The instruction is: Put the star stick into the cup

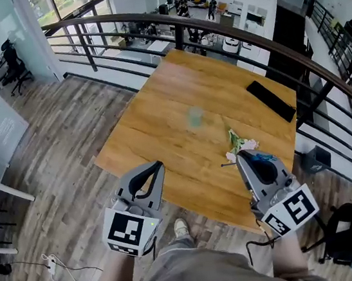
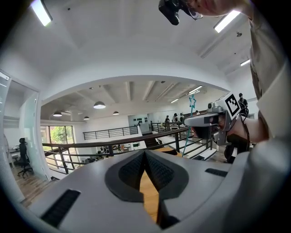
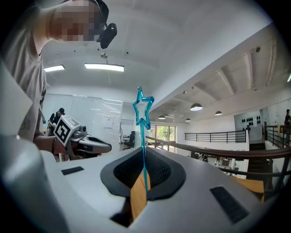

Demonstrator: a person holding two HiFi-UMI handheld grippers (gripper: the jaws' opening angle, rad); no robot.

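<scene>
Head view: the translucent cup (image 1: pixel 195 117) stands alone near the middle of the wooden table (image 1: pixel 143 141), well apart from both tools. The left gripper (image 1: pixel 156 167) and right gripper (image 1: pixel 241 157) hang over the near edge, and a small bunch of flowers (image 1: pixel 236 141) lies just ahead of the right one. The cup looks light, and nothing is bracing it, so a sideways nudge on the rim could tip it or skate it away.

Left gripper view: the left gripper's jaws are pressed together with nothing between them. Off to the right, the other tool carries the star stick (image 2: pixel 186 136). The shaft hangs below its nose and the star stands above.

Right gripper view: the right gripper's jaws are clamped on the thin teal shaft, with the star riding high above the pads (image 3: pixel 157 170). The hold is narrow and sits low on a long, slim stick, so the stick could pivot or slip in the pads as it is turned towards the cup. A swinging end may then miss the opening or knock the wall. A tall stick dropped into a shallow cup could also lean and pull it over.
</scene>
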